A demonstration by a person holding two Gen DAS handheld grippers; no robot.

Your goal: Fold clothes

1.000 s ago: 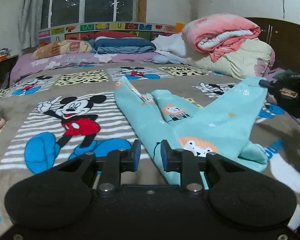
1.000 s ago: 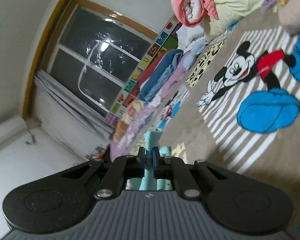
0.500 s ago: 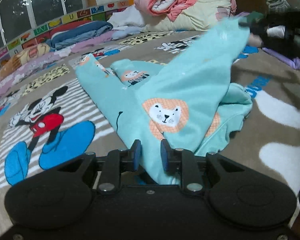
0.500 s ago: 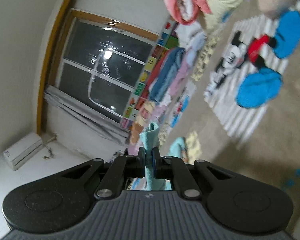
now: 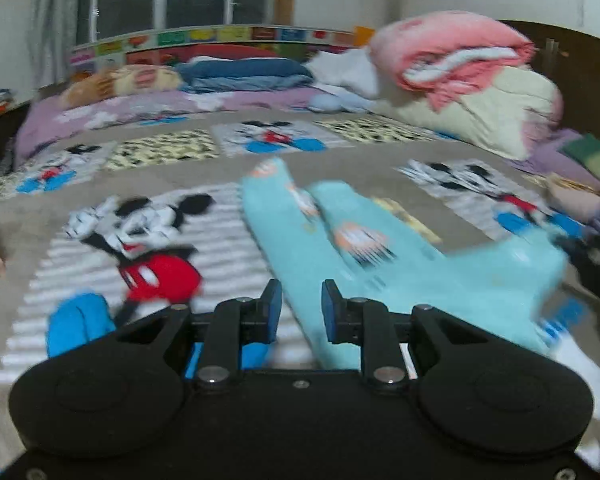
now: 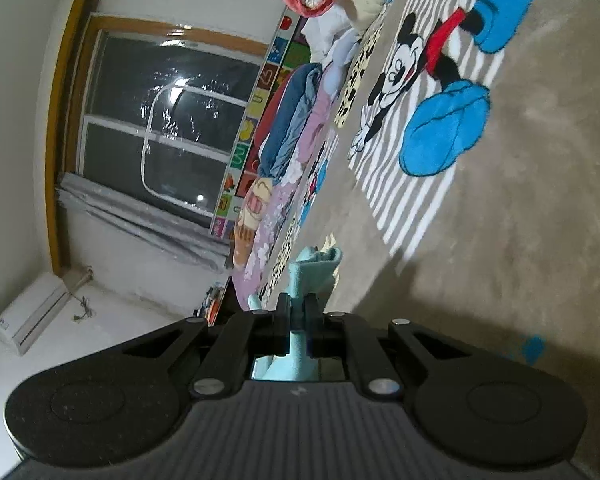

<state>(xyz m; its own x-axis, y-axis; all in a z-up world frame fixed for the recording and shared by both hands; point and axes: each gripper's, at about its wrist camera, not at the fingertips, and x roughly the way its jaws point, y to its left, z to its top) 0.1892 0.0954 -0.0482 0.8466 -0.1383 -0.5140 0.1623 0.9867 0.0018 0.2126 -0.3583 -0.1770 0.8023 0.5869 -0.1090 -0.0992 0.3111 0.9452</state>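
Mickey blanket (image 5: 148, 248) on bed; pink quilt (image 5: 452, 52) atop cream one, far right; dark window (image 6: 172, 128).

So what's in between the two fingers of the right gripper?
A pinched fold of the light blue pajama top, shown in the right wrist view. The right gripper is shut on it, and more of the cloth sticks out past the fingertips.

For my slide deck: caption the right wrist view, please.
Right gripper, jaws shut on a fold of the turquoise garment, above the cartoon-mouse blanket.
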